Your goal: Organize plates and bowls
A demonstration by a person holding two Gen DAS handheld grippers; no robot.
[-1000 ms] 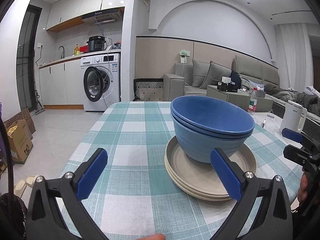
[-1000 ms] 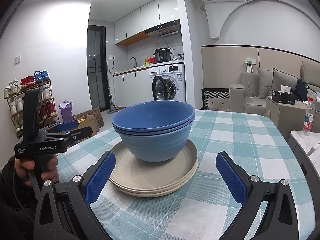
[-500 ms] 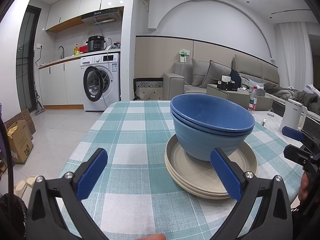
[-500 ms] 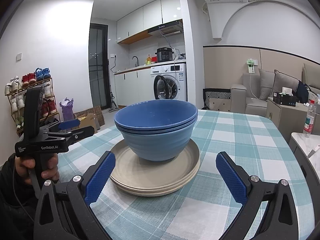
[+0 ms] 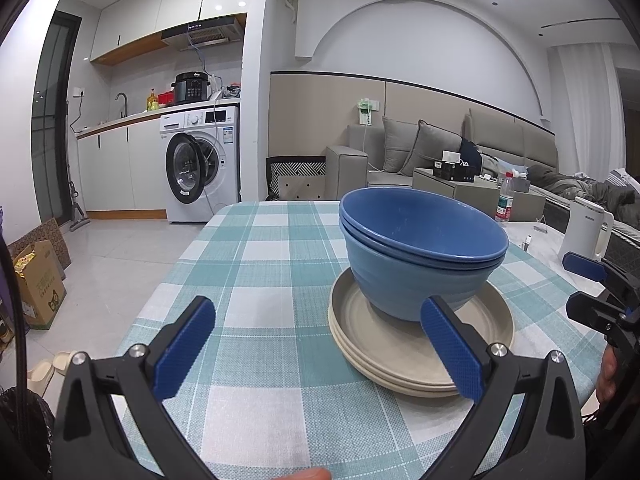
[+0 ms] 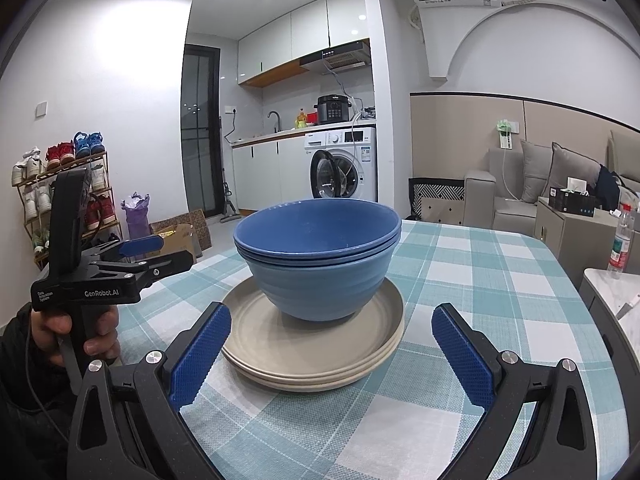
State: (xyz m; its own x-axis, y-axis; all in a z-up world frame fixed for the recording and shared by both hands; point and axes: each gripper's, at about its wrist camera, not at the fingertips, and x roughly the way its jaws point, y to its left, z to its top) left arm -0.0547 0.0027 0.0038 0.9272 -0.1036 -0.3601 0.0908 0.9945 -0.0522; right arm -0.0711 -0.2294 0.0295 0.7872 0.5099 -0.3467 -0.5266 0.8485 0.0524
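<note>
Two nested blue bowls (image 5: 420, 252) (image 6: 320, 264) stand upright on a stack of beige plates (image 5: 360, 344) (image 6: 256, 332), on a table with a teal-and-white checked cloth (image 5: 260, 264) (image 6: 480, 280). My left gripper (image 5: 316, 344) is open and empty, held back from the stack with the plates' near edge behind its right finger. My right gripper (image 6: 330, 346) is open and empty too, facing the stack from the other side, short of the plates. Each gripper shows at the edge of the other's view, the left gripper (image 6: 140, 252) held by a hand.
The table's left edge (image 5: 160, 288) drops to a tiled floor with a cardboard box (image 5: 36, 280). A white kettle (image 5: 584, 232) and a plastic bottle (image 5: 505, 202) stand on a counter right of the table. A washing machine (image 5: 200, 164) and a sofa (image 5: 440, 148) lie beyond.
Both grippers have drawn back slightly and the views have tilted a little; the bowls and plates stay where they were. Both grippers remain open.
</note>
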